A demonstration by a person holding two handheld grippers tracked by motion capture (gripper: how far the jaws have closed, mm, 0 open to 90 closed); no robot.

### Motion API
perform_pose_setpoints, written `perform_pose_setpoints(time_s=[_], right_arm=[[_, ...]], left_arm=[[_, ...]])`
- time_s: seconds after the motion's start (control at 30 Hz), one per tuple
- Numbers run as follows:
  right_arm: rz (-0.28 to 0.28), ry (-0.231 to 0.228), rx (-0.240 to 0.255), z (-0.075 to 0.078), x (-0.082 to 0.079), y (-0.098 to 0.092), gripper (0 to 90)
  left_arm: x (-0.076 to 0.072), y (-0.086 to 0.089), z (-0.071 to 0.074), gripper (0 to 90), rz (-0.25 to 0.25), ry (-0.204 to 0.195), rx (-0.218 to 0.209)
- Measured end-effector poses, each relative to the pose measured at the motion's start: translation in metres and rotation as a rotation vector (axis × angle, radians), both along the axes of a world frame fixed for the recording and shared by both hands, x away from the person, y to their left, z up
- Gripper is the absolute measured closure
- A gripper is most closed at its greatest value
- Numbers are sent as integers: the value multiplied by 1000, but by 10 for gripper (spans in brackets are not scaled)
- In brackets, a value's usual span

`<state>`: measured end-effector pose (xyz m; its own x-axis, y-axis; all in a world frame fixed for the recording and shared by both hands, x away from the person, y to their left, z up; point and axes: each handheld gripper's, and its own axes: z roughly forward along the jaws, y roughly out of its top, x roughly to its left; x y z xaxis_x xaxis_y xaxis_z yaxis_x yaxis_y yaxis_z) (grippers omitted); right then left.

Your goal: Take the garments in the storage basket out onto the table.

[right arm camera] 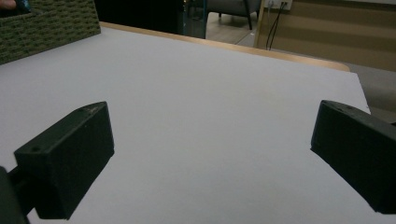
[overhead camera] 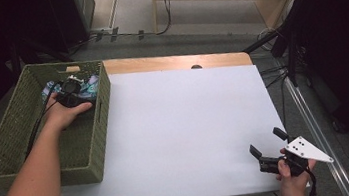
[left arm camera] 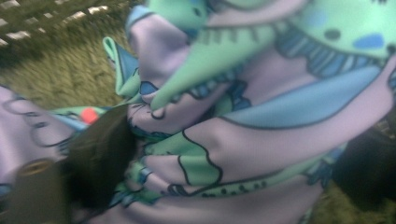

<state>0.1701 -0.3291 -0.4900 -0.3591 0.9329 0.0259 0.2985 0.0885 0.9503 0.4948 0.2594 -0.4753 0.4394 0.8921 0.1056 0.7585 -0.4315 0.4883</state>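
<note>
- Cloth (overhead camera: 89, 85): a crumpled piece printed in green, lilac and blue, lying at the far end of the green woven basket (overhead camera: 3, 149), which stands on the left edge of the table (overhead camera: 186, 127).
- My left claw (overhead camera: 71, 88) is down inside the basket, right at the cloth. In the left gripper view the folds (left arm camera: 243, 116) bulge up between my two jaws, one jaw at each side of the bunch.
- Left claw state: jaws spread wide with cloth between them. I cannot tell from that blurred view whether the pads bear on the fabric yet, so I do not count it as pinched.
- Governing relation: the cloth lies directly ahead of and under the left claw, not to either side. The bunch has no clear long axis; the nearest fold runs across the gap between the jaws, which in my judgement suits a straight closing.
- My right claw (overhead camera: 267, 143) rests at the near right corner of the table, well apart from the basket, jaws spread and holding nothing.
- Finding: the left hand is far nearer; the pick falls to it.
</note>
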Motion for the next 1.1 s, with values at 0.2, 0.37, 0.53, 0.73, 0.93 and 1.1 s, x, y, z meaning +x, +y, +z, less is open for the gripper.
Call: perform_pose_setpoints(time_s=[0.2, 0.37, 0.53, 0.73, 0.93, 1.1], right_arm=[[0, 1, -2, 0, 0, 0, 0], [0, 0, -2, 0, 0, 0, 0], [-3, 2, 0, -1, 1, -1, 0], [2, 0, -4, 0, 1, 1, 0], [1, 0, -3, -1, 1, 1, 0], [3, -5, -5, 0, 1, 1, 0]], left_arm=[[-1, -2, 7, 465, -63, 2, 25], [-1, 0, 14, 583, -45, 8, 11], [-2, 5, 28, 623, 17, 19, -52], [-7, 3, 42, 630, 33, 2, -95], [-14, 7, 53, 631, 81, 9, -219], [-22, 14, 65, 631, 130, -28, -285]])
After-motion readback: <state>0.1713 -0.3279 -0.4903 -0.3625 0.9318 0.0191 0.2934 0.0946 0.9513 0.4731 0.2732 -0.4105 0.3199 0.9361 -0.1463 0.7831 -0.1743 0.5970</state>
